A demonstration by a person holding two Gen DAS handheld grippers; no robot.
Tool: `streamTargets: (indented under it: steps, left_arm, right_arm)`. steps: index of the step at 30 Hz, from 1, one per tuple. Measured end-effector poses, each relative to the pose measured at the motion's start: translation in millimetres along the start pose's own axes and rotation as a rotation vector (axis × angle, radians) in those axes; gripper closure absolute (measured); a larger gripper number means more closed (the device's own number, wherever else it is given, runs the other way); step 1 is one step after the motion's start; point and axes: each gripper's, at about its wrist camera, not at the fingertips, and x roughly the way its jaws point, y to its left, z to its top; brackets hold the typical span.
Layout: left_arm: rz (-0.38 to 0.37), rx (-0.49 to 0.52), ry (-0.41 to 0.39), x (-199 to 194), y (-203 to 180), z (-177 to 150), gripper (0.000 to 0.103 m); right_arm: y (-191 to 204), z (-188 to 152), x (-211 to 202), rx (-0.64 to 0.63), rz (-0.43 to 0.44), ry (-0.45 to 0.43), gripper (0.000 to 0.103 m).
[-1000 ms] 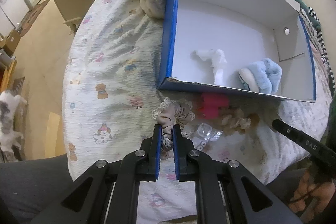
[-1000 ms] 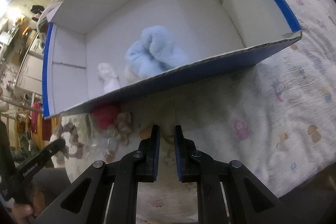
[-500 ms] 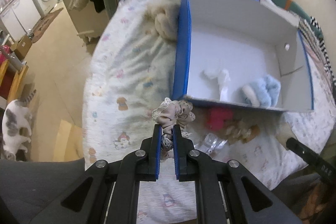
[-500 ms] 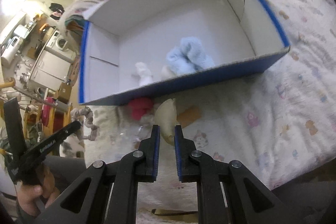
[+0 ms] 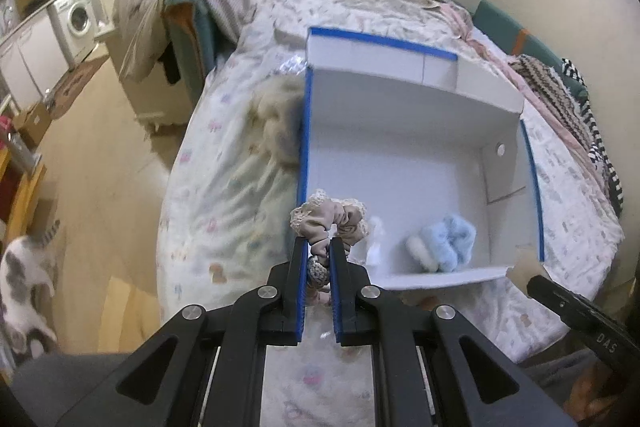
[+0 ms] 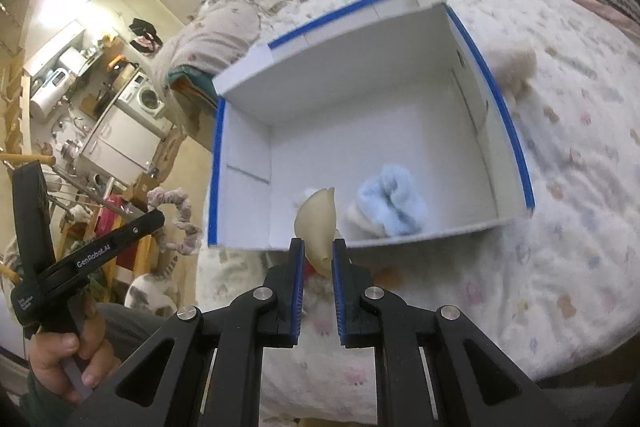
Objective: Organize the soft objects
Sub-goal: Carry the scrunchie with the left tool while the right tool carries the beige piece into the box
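My left gripper [image 5: 318,247] is shut on a beige lace-edged scrunchie [image 5: 330,221] and holds it in the air over the near left corner of the blue-edged white box [image 5: 400,155]. My right gripper [image 6: 318,247] is shut on a pale yellow soft pad [image 6: 317,223], raised in front of the box's near wall [image 6: 420,233]. Inside the box lie a fluffy light-blue item [image 5: 448,241] [image 6: 390,207] and a small white item [image 5: 374,247]. The left gripper and its scrunchie [image 6: 180,223] also show at the left of the right wrist view.
The box sits on a bed with a printed cover [image 5: 224,187]. A beige fluffy item [image 5: 276,123] lies against the box's left outer wall, another [image 6: 516,67] by its right wall. A cat [image 5: 24,279] stands on the floor at the left. A washing machine [image 5: 78,17] is far left.
Both grippers have risen from the bed with their items. The scrunchie and the yellow pad now hang above the box's near edge; the view looks down into the box.
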Motion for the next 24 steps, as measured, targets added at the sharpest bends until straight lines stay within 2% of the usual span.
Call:
streamTargets:
  steps: [6, 13, 20, 24]
  left_arm:
    - [-0.001, 0.045, -0.037, -3.5, -17.6, 27.7, 0.094]
    - [-0.011, 0.097, -0.049, 10.2, -43.3, 56.3, 0.094]
    - [-0.041, 0.168, -0.055, 35.2, -72.0, 73.1, 0.094]
    - [-0.094, 0.174, -0.017, 63.3, -76.7, 71.8, 0.094]
  right_arm:
    - [3.8, 27.3, -0.4, -0.012, 0.015, -0.029, 0.088]
    - [-1.2, 58.2, 9.1, -0.02, 0.03, -0.068, 0.088]
    - [-18.8, 78.5, 31.1, -0.016, 0.022, -0.083, 0.088]
    - [-36.6, 77.0, 47.9, 0.024, 0.026, -0.055, 0.088]
